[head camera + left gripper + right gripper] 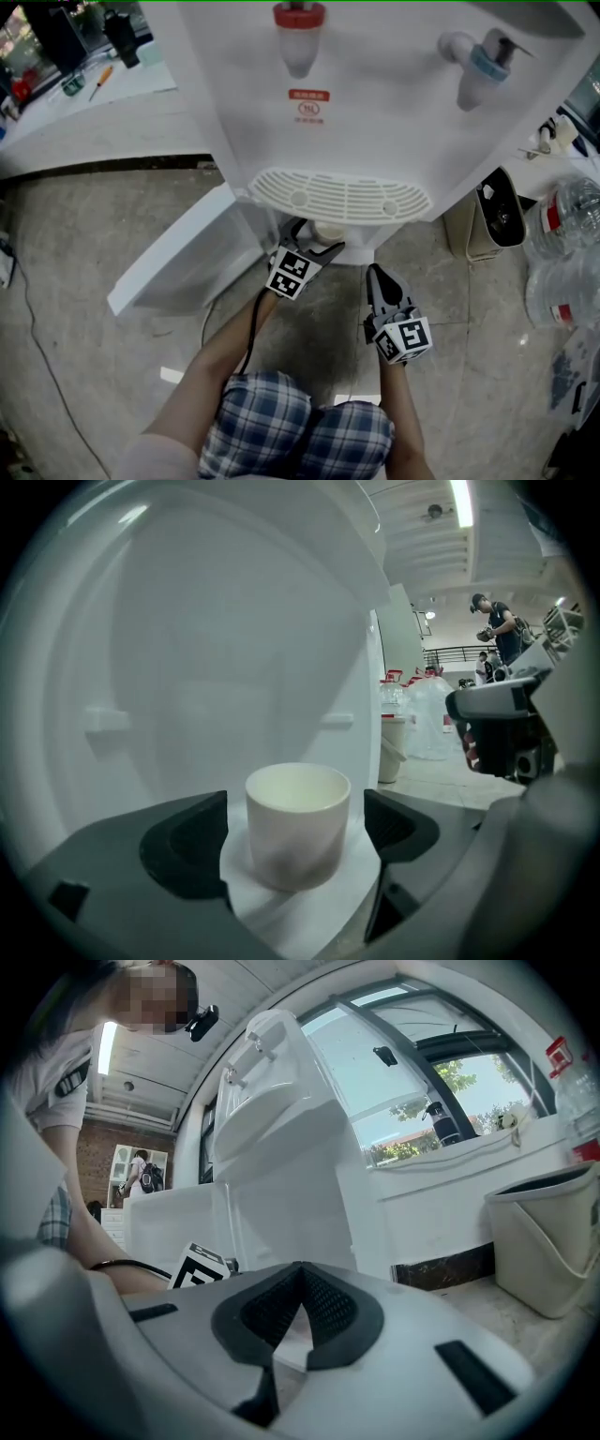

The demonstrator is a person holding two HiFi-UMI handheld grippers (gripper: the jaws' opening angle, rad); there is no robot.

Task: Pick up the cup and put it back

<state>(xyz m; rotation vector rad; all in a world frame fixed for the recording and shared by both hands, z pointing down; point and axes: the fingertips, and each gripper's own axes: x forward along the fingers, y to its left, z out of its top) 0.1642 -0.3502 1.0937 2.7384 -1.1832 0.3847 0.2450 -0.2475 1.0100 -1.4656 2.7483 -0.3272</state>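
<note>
So my left gripper jaws spread round the cup at 12 o'clock, squeeze next; right gripper pressed together

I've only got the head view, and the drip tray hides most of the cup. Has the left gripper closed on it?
Observer: No. The left gripper is open; the cup stands between its fingers, touching neither.
Operator: Is the cup upright?
Observer: Yes, upright on a white shelf.
Operator: And the right gripper?
Observer: The right gripper is shut, nothing between its fingers.
</note>
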